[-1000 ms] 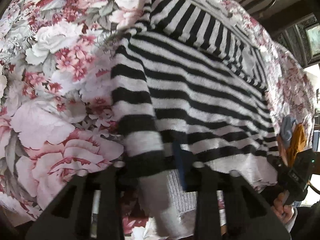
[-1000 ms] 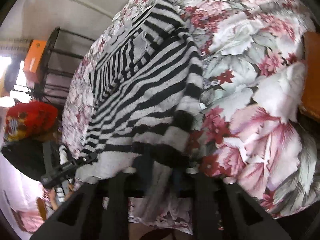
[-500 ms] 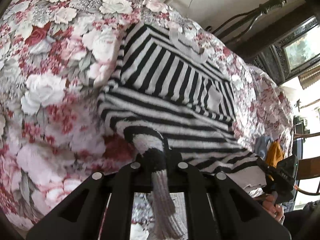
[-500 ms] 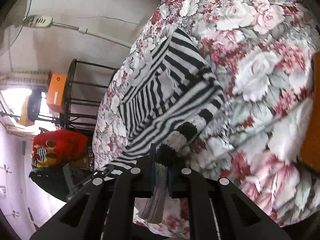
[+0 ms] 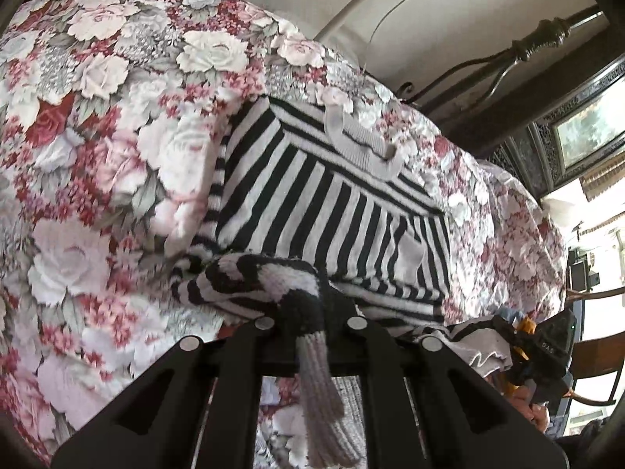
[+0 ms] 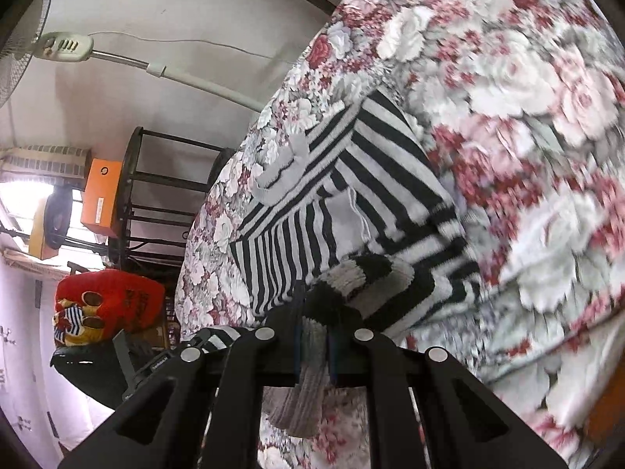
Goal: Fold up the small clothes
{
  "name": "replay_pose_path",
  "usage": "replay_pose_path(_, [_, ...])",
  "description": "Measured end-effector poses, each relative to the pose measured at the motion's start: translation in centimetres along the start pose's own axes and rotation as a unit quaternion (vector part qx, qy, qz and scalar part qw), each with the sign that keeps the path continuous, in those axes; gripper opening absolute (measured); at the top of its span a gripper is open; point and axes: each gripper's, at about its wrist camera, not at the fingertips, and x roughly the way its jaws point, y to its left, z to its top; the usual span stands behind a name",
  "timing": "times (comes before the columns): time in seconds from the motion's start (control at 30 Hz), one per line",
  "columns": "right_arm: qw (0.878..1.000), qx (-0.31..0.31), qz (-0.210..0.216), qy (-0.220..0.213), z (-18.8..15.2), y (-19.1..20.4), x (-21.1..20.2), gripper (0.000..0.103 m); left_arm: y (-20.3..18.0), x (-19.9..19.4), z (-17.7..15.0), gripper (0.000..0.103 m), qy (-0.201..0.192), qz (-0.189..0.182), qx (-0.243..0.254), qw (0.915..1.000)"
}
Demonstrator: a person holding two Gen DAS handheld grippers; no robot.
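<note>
**Both tools lifting the sweater's hem over its body**

Much of what I gripped was hidden. In my left wrist view the left tool [image 5: 312,336] pinched a bunched fold of the striped sweater [image 5: 332,211], and the grey ribbed hem [image 5: 320,391] hung down between the fingers, covering the pads, so I could not make out where exactly they bit. The right tool [image 6: 312,336] was likewise pressed together on a hem fold [image 6: 304,383], with dark knit heaped over its tips. The near half of the sweater was cut off behind both tools. The floral bedspread [image 5: 97,156] was smeared by motion on the right side of the right wrist view. At the lower right of the left view my other hand [image 5: 541,416] showed only partly at the frame edge, beside the dark body of its tool.

The sweater lay on the bed, its grey collar [image 5: 363,144] at the far end and a grey patch [image 5: 410,258] on the vertically striped part.

Compared with a second earlier, the sweater's broad lower body no longer lay spread flat toward me; the hem had been raised and carried forward, so it bunched close to the striped chest, and more wall and the bed's iron rail [image 5: 527,47] had come into view.
</note>
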Motion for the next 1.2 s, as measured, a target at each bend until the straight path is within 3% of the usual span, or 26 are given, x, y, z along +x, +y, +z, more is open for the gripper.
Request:
replay_pose_path(0.67, [1.0, -0.005, -0.009, -0.023, 8.3, 2.3, 5.7, 0.01, 0.4, 3.6, 7.4, 0.006, -0.017, -0.015, -0.038, 0.999])
replay_pose_path(1.2, [0.999, 0.033, -0.009, -0.019, 11.9, 0.0, 10.0, 0.01, 1.3, 9.2, 11.8, 0.006, 0.0, -0.011, -0.061, 0.998])
